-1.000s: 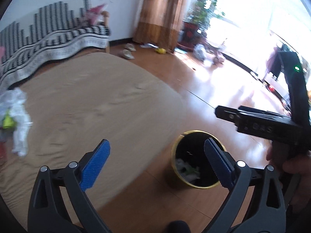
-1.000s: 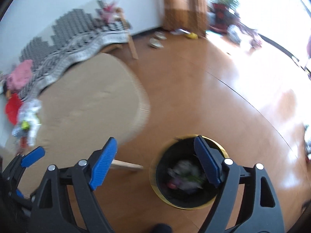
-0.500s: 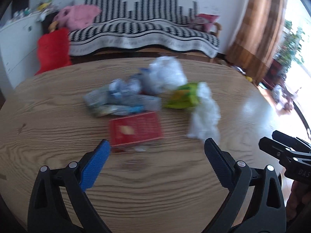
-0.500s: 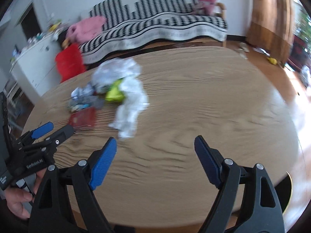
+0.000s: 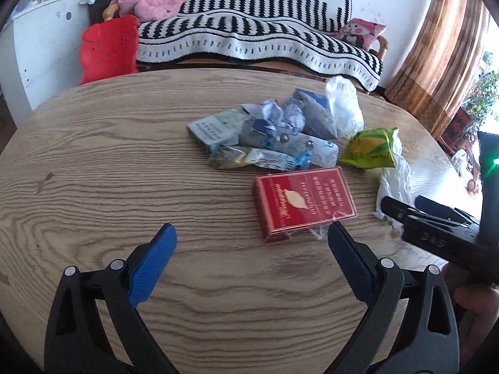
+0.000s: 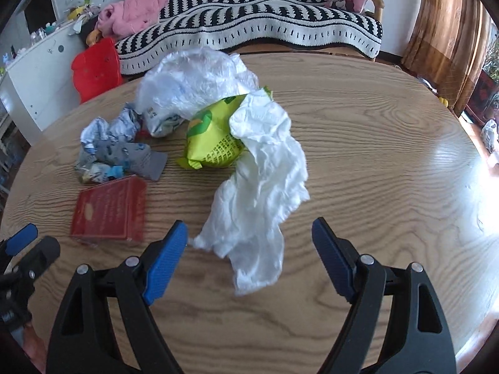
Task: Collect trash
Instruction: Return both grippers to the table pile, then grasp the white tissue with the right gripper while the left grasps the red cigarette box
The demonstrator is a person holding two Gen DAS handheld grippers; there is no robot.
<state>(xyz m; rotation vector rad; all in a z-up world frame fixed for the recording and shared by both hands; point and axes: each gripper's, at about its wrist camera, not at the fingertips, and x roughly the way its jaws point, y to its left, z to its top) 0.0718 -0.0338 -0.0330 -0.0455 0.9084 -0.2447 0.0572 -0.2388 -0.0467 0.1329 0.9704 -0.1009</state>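
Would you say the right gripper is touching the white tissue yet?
Apart. In the right wrist view, the open right gripper straddles the white tissue, with bare table visible between each blue pad and the paper.

Black clamp-style arms studded with silver rivets are carrying ridged blue pads on the left gripper [image 5: 251, 243] and right gripper [image 6: 249, 238], a green indicator light glowing on the right unit.
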